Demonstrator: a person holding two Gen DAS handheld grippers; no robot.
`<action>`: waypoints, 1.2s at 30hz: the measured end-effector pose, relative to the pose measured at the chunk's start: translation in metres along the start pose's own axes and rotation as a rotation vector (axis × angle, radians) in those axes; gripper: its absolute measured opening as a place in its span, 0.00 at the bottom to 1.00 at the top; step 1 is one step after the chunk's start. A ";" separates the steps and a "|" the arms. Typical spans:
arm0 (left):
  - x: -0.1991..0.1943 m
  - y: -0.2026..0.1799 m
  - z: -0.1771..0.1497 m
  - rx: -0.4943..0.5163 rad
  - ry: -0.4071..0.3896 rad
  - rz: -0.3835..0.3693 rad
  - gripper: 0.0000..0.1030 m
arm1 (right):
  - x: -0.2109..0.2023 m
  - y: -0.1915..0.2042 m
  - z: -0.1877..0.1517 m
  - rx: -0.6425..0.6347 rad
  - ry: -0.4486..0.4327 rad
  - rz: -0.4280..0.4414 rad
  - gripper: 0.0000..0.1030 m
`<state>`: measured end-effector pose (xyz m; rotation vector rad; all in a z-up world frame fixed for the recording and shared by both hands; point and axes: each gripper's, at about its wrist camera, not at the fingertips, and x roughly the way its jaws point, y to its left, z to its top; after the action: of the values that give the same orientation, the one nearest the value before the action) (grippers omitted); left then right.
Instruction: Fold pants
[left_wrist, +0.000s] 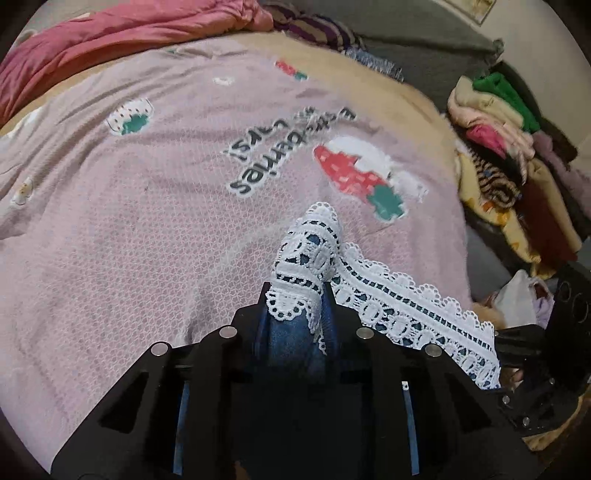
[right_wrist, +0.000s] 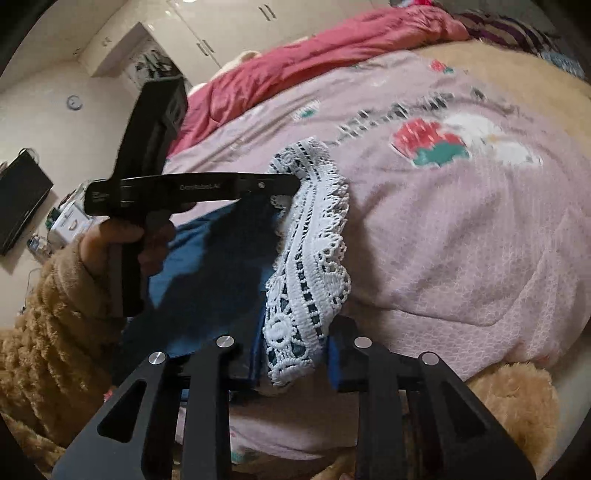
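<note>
Blue pants (left_wrist: 290, 339) with a white lace hem (left_wrist: 406, 306) lie at the near edge of the bed. In the left wrist view my left gripper (left_wrist: 299, 299) is shut on a bunched end of the lace hem, lifted a little off the bedspread. In the right wrist view my right gripper (right_wrist: 295, 354) is shut on the other end of the lace hem (right_wrist: 317, 258), with the blue cloth (right_wrist: 207, 266) spreading to its left. The left gripper (right_wrist: 291, 182) shows there too, pinching the far end of the lace and held by a hand (right_wrist: 110, 236) in a fuzzy tan sleeve (right_wrist: 48, 332).
A pink bedspread (left_wrist: 147, 221) with a strawberry print covers the bed. A red quilt (left_wrist: 110, 37) is bunched along the far side. A pile of folded clothes (left_wrist: 509, 147) stands at the right. White cupboards (right_wrist: 221, 22) and a black screen (right_wrist: 18, 199) stand beyond the bed.
</note>
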<state>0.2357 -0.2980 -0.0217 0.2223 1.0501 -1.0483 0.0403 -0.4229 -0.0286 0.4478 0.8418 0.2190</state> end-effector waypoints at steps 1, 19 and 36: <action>-0.006 0.001 -0.001 -0.004 -0.016 -0.009 0.17 | -0.003 0.005 0.001 -0.014 -0.007 0.006 0.24; -0.132 0.073 -0.112 -0.299 -0.275 0.063 0.18 | 0.042 0.171 -0.012 -0.435 0.079 0.176 0.24; -0.191 0.139 -0.203 -0.752 -0.442 -0.005 0.57 | 0.088 0.244 -0.083 -0.842 0.183 0.172 0.54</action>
<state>0.2065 0.0119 -0.0185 -0.5964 0.9638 -0.6029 0.0311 -0.1508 -0.0223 -0.2974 0.8103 0.7444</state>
